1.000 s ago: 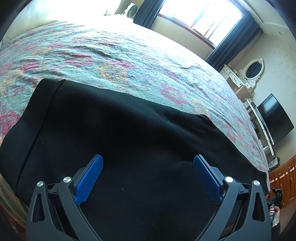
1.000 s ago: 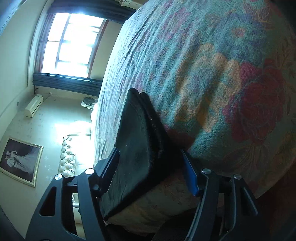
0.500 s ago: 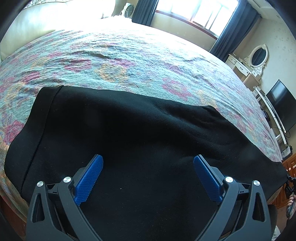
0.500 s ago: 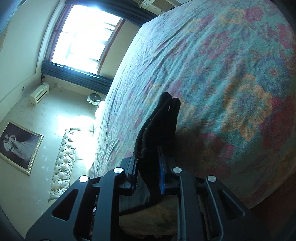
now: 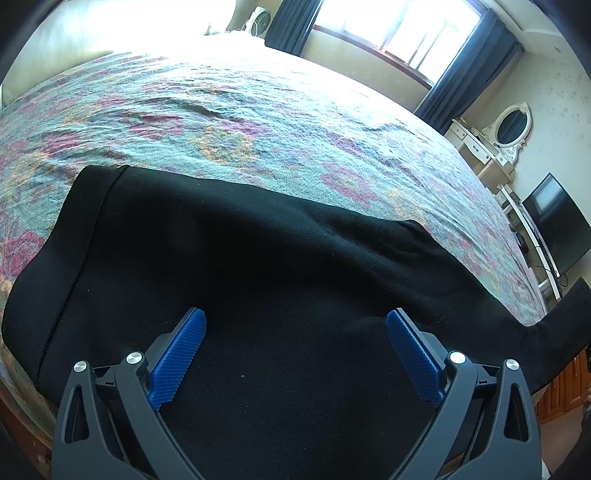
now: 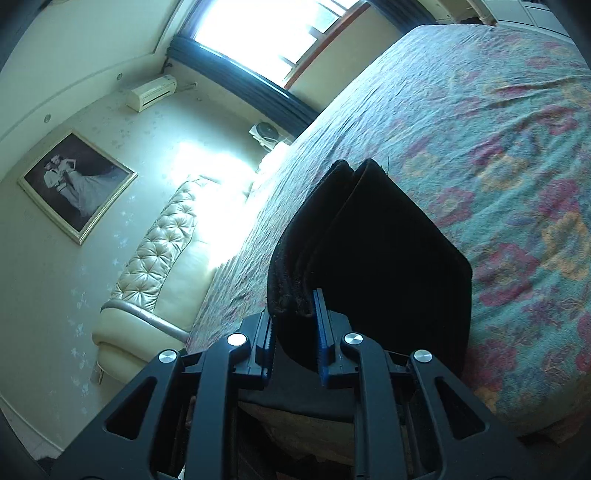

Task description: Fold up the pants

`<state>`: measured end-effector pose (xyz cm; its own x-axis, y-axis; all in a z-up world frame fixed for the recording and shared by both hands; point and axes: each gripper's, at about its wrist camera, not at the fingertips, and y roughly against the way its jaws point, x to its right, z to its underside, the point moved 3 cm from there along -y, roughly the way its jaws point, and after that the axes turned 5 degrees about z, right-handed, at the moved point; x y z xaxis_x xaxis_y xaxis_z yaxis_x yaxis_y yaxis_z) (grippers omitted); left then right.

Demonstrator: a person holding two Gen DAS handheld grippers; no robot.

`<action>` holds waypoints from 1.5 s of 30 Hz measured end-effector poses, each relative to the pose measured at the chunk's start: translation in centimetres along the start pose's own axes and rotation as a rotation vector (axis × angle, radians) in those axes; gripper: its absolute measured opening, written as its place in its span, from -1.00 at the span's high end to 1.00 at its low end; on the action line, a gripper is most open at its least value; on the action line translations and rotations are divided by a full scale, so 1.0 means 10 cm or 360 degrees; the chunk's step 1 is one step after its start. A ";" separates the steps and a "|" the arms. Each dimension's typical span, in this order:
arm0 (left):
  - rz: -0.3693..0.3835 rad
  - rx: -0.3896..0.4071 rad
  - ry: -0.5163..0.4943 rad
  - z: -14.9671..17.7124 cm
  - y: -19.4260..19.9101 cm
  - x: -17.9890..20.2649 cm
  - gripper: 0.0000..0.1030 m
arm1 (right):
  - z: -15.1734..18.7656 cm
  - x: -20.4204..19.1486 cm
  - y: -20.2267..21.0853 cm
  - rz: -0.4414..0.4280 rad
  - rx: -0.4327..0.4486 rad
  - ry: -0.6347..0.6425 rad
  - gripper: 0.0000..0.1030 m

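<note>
Pants [image 6: 369, 251] hem sits pinched in our right gripper [image 6: 295, 325], while our left gripper [image 5: 295, 354] hovers wide, holding nothing.

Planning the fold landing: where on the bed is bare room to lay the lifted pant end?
Free: the wide floral bedspread beyond the far edge of the black pants, up toward the window and headboard. Crowded: the near edge, covered by pants under the open left gripper; the right gripper clamps the raised end.
</note>
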<state>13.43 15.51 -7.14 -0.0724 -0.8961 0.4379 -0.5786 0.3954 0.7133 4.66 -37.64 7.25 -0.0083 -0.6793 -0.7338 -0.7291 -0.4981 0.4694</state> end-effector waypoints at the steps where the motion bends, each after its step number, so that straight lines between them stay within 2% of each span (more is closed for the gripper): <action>1: 0.0006 0.0003 0.0005 0.00 0.00 0.00 -0.88 | 0.04 -0.09 -0.11 -0.0015 -0.0039 0.0028 0.66; 7: 0.0054 0.0020 0.0043 0.00 0.03 -0.04 -0.88 | 0.30 -0.43 -0.80 -0.0010 -0.0252 0.0168 0.66; 15: 0.0127 0.0047 0.0100 -0.02 0.07 -0.11 -0.88 | 0.80 -0.48 -1.64 0.0058 -0.0499 0.0192 0.66; 22: 0.0168 0.0063 0.0132 -0.02 0.10 -0.14 -0.88 | 1.12 -0.47 -1.95 0.0151 -0.0589 0.0241 0.66; 29: 0.0186 0.0069 0.0147 -0.03 0.11 -0.14 -0.89 | 1.34 -0.62 -2.07 0.0254 -0.0677 0.0476 0.63; 37: 0.0189 0.0070 0.0149 -0.04 0.11 -0.15 -0.88 | 1.51 -0.73 -2.18 0.0189 -0.0770 0.0518 -0.08; 43: 0.0203 0.0075 0.0161 -0.05 0.12 -0.17 -0.88 | 1.62 -0.85 -2.22 0.0154 -0.0828 0.0617 -0.46; 45: 0.0212 0.0078 0.0169 -0.05 0.14 -0.19 -0.88 | 1.63 -0.85 -2.24 0.0144 -0.0850 0.0633 -0.53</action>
<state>13.15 17.85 -6.75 -0.0666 -0.8091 0.5839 -0.6085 0.4967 0.6188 9.91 -11.93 -5.04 0.2737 -0.8268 -0.4914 -0.2981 -0.5587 0.7740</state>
